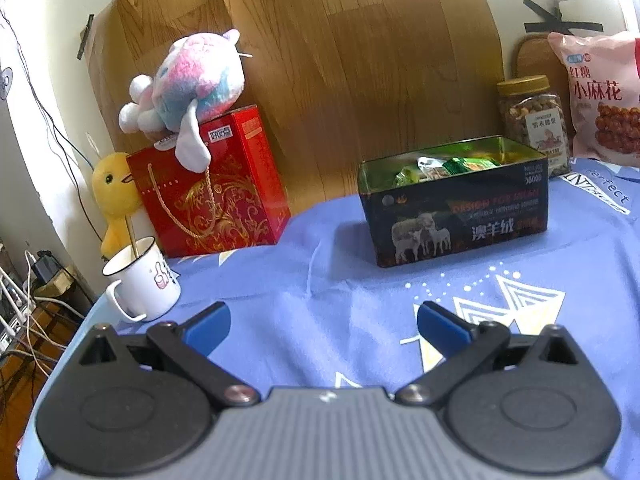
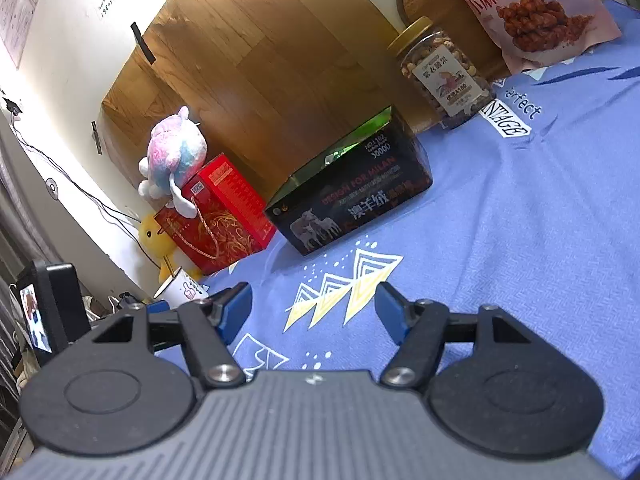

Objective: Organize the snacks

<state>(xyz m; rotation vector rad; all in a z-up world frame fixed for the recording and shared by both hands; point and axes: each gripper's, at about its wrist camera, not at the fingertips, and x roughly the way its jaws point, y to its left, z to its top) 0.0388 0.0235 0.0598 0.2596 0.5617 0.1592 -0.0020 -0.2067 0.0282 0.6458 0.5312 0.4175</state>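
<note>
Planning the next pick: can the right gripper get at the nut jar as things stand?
Probably yes. The right gripper is open and empty, and bare blue cloth lies between it and the nut jar. The black tin sits off to the left; the pink snack bag stands beside the jar, not in front.

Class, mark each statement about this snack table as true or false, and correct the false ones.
1. The black tin holds green snack packets. True.
2. The nut jar has no lid. False: a yellow lid is on it.
3. The pastel plush toy lies on the red gift box. True.
4. The left hand-held gripper clamps a snack. False: it is open and empty.
5. The white mug stands inside the tin. False: it stands on the blue cloth, apart from the tin.
</note>
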